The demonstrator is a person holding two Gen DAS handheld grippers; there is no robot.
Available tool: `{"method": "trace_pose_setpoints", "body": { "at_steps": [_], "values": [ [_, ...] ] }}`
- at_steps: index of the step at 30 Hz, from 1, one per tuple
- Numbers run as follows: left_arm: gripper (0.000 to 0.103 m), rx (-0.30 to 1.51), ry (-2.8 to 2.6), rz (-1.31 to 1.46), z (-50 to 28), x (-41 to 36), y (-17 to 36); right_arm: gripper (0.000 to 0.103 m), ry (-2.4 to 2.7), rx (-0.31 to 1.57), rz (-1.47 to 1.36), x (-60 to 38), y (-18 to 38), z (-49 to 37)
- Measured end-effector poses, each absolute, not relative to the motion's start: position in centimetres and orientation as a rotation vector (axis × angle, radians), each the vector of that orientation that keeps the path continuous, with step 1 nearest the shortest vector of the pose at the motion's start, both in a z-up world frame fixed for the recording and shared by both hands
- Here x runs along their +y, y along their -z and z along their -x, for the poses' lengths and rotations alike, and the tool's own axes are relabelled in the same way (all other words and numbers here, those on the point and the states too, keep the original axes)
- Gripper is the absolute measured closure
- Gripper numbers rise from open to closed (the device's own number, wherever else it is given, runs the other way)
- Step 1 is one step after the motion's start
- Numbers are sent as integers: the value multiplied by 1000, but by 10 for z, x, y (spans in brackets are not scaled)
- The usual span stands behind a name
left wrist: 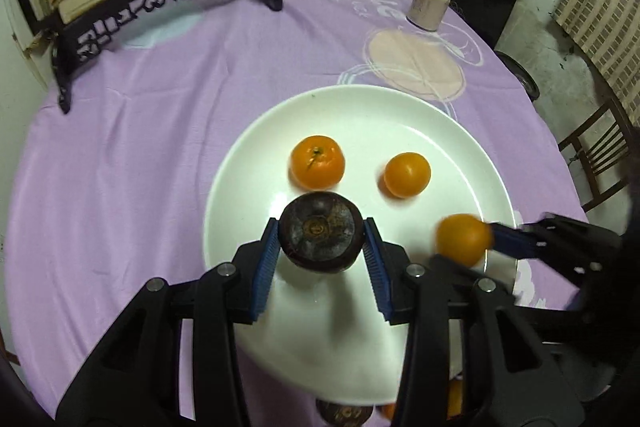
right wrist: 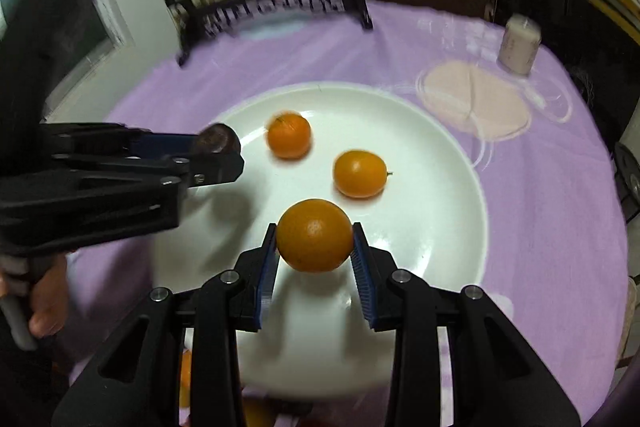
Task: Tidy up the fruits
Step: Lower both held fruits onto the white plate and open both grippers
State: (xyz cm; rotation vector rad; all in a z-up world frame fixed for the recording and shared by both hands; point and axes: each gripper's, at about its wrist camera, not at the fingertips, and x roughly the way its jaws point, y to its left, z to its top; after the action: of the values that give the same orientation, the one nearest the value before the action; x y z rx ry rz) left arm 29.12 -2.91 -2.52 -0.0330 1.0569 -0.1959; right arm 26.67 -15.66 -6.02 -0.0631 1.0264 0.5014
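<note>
Over the plate, left gripper (left wrist: pixel 320 241): I hold a dark purple fruit (left wrist: pixel 318 231) clamped between the blue pads (left wrist: pixel 267 259), each pad touching one side, jaws only as wide as the fruit. It hangs above the near half of the white plate (left wrist: pixel 460 131), with its shadow on the plate below.
Right gripper (right wrist: pixel 315 241): I grip an orange (right wrist: pixel 315 235) the same way, blue pads pressed on both sides, held above the plate's near part. From the left camera this orange looks blurred at the plate's right edge.
Plate: two more oranges lie on it, apart from each other. One with a stem (left wrist: pixel 317 167) is on the left and a smoother oval one (left wrist: pixel 407 174) is on the right, both beyond the held fruits.
Hard to see: at the bottom edge of both views, bits of dark and orange fruit show behind the gripper frames, cut off so I cannot tell how many. My left hand (right wrist: pixel 44 303) shows only partly.
Surface: a round table under a purple cloth (left wrist: pixel 140 147) with a pale circle print.
Far side: an upturned pale cup (left wrist: pixel 428 5) is on the cloth, and a black carved stand (left wrist: pixel 160 3) carries a round painted panel.
Room: a dark chair, a pale wall and stacked boards.
</note>
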Motion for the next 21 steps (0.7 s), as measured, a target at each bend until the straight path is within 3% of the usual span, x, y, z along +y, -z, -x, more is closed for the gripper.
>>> {"method": "trace_pose_setpoints", "body": {
  "at_steps": [8, 9, 10, 11, 18, 21],
  "values": [
    [59, 1082, 180, 34, -311, -27, 39, 65, -515, 1048, 87, -145, 74, -286],
    [54, 1076, 174, 37, -312, -27, 38, 61, -510, 1041, 100, -143, 74, -286],
    [35, 1064, 168, 36, -313, -26, 36, 49, -496, 1025, 115, -142, 72, -284],
    [28, 1048, 159, 34, -312, -26, 33, 43, -479, 1004, 133, -142, 69, -281],
    [27, 933, 161, 41, -242, -16, -7, 42, -451, 943, 141, -165, 32, -230],
    [18, 874, 129, 40, -188, -8, -11, 38, -410, 912, 110, -179, 27, -176]
  ]
}}
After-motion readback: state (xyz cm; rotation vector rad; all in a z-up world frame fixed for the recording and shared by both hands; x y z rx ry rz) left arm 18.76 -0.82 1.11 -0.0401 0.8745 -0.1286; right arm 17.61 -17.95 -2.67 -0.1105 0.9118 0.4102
